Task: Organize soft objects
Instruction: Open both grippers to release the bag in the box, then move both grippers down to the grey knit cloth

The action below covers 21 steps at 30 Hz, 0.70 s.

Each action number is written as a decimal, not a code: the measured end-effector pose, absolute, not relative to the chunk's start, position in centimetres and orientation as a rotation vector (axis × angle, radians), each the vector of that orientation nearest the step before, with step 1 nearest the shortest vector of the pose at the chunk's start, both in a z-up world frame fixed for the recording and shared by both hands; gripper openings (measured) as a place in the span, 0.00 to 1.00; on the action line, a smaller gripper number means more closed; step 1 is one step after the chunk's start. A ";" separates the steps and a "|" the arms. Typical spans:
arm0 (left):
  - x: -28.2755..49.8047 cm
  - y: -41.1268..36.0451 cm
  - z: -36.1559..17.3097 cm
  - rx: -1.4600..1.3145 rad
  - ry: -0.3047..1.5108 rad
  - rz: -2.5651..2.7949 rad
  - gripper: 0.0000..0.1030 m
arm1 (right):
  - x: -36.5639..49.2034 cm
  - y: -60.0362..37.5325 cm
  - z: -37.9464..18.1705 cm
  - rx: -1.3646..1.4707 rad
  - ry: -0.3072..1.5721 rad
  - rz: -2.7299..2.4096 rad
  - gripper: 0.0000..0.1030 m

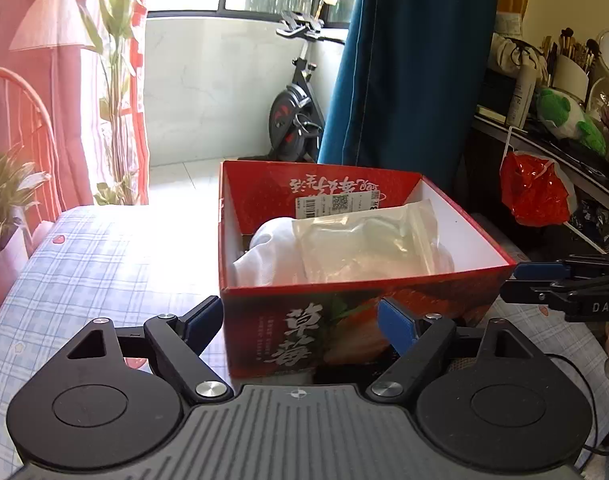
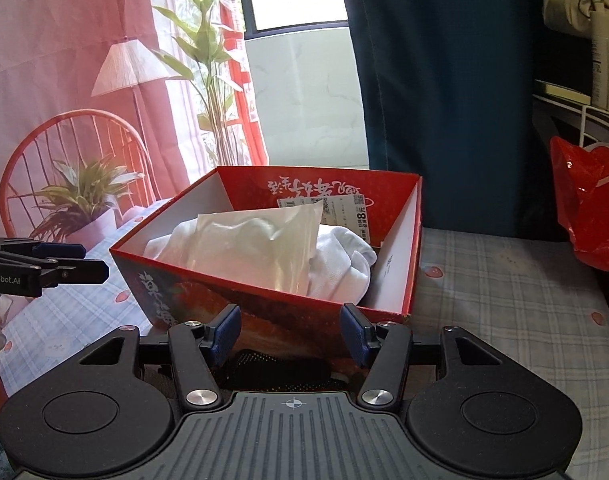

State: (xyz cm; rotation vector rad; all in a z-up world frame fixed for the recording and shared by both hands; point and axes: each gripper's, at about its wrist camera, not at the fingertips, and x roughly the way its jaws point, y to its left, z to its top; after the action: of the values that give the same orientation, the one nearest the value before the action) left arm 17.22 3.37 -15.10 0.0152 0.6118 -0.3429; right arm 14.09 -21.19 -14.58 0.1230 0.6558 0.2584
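A red box (image 1: 344, 292) printed with strawberries stands on the checked bedcover (image 1: 104, 248), close to its far edge by the blue curtain (image 1: 416, 64). Inside lie a white cloth (image 2: 344, 252) and, on top of it, a clear plastic pouch (image 1: 368, 236) (its corner leans against the far wall). The left gripper (image 1: 302, 322) and the right gripper (image 2: 290, 330) hang before the near wall, jaws apart, nothing between them.

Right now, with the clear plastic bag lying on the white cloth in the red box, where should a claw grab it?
Probably the clear plastic bag's raised upper corner near the back wall, coming from above. That corner stands free of the white cloth, while the red box walls block a side approach.
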 end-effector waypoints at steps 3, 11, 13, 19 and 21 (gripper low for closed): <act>16.6 4.2 -16.1 0.018 0.613 -0.322 0.84 | 13.6 -21.0 -15.3 0.121 0.664 0.262 0.50; 17.0 5.1 -19.6 -0.002 0.703 -0.293 0.84 | 13.1 -20.1 -18.6 0.123 0.724 0.251 0.50; 17.0 5.4 -20.4 -0.007 0.721 -0.290 0.84 | 13.0 -19.9 -19.5 0.119 0.741 0.248 0.50; 16.8 5.6 -21.8 -0.018 0.762 -0.289 0.84 | 12.7 -19.4 -21.8 0.105 0.784 0.245 0.50; 16.7 5.4 -22.2 -0.014 0.778 -0.292 0.84 | 12.7 -19.3 -22.4 0.098 0.795 0.245 0.50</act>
State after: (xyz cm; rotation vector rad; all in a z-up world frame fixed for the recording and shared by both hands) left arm 16.74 5.40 -22.24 -0.0142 0.7780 -0.2920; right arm 12.67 -19.31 -22.37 0.0984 0.7951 0.2445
